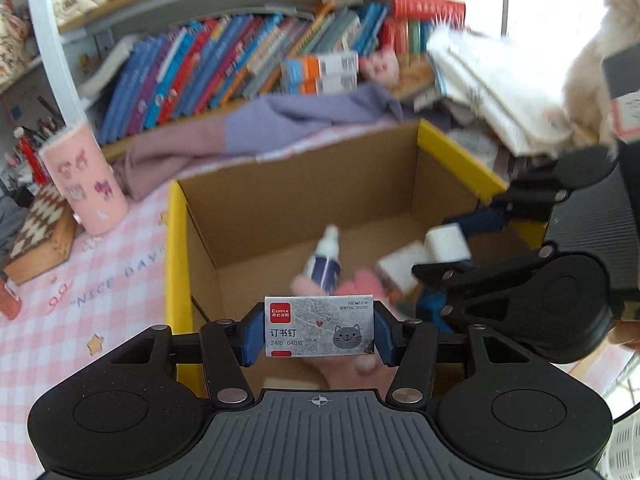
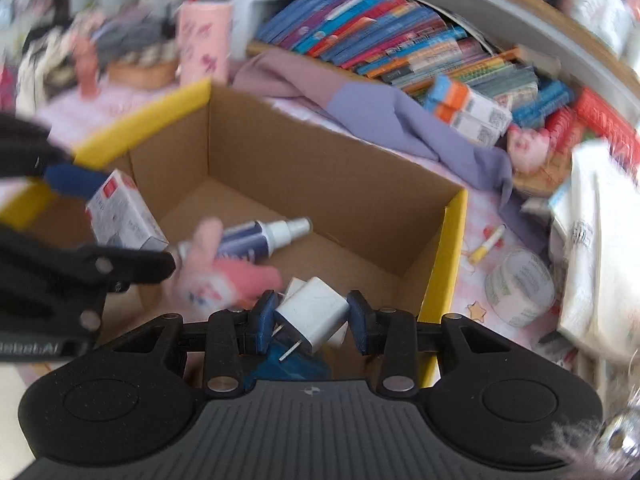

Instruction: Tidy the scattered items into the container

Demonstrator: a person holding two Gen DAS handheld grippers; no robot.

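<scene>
An open cardboard box (image 1: 304, 184) with yellow flaps sits on the pink checked cloth. My left gripper (image 1: 319, 334) is shut on a grey staple box (image 1: 319, 326) with a cat picture, held over the box's near side. My right gripper (image 2: 311, 322) is shut on a white plug adapter (image 2: 314, 312), prongs pointing down-left, also over the box (image 2: 304, 168). The other view shows the right gripper (image 1: 446, 244) with the adapter (image 1: 446, 242) at the box's right. Inside lie a dark blue spray bottle (image 1: 326, 262), a pink glove (image 1: 360, 284) and a blue item (image 2: 288, 364).
A pink cup (image 1: 86, 178) stands left of the box. A purple and pink cloth (image 1: 256, 128) lies behind it, below a row of books (image 1: 224, 68). A tape roll (image 2: 520, 292) and a small yellow marker (image 2: 486, 250) lie right of the box, beside white papers (image 2: 596, 248).
</scene>
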